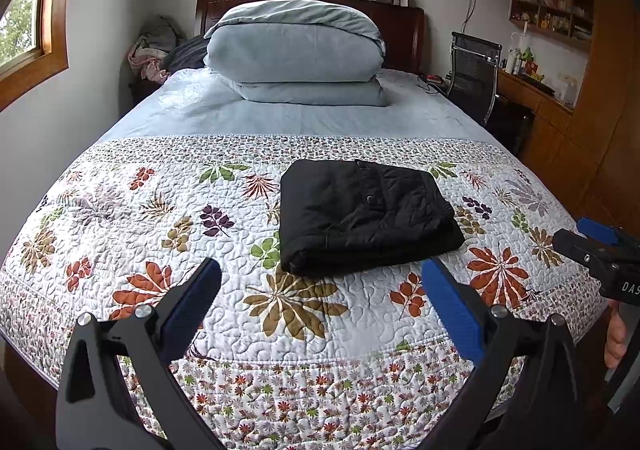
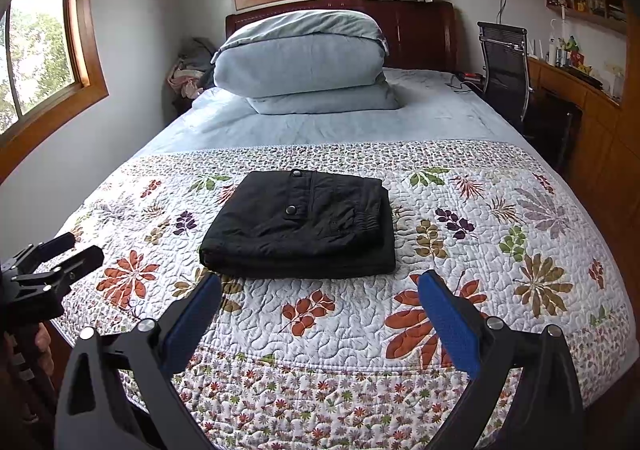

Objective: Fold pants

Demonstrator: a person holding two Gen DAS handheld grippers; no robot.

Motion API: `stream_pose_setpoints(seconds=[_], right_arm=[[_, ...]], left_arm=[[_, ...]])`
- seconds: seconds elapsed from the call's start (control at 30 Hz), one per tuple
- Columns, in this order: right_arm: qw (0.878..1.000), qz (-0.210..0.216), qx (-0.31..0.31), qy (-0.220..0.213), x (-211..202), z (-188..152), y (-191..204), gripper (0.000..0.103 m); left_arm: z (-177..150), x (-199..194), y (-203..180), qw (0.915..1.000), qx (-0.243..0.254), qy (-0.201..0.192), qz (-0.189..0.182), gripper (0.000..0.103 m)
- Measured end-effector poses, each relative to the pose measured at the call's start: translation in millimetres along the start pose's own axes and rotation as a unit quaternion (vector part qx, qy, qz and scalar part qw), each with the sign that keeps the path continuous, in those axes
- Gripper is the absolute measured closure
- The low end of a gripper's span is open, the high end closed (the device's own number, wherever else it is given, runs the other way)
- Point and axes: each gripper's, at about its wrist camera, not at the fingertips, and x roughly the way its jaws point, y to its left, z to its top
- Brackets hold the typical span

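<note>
floral quilt [image 1: 132,234], blue duvet [image 1: 296,46], office chair [image 1: 474,70]

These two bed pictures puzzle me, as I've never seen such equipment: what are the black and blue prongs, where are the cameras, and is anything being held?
No robot here: a person holds a two-finger gripper in each hand, and each carries a wide-angle camera looking along its fingers. One picture comes from the left gripper, the other from the right gripper; the blue parts are their finger pads. Each view also catches the other gripper at its edge. On the floral quilt lie black pants, folded into a neat rectangle. Farther back sits a folded blue duvet. Both grippers stand open and hold nothing, apart from the pants.
</note>
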Motion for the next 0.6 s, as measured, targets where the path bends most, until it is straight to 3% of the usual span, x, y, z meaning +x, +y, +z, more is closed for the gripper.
stream_pose_setpoints(seconds=[0.6], right_arm=[[1.0,-0.001,0.001,0.0,-1.6,-1.3,-0.7,0.004]], left_arm=[[-0.2,0.6,-0.1,1.0,0.002,0.0,0.0,0.003]])
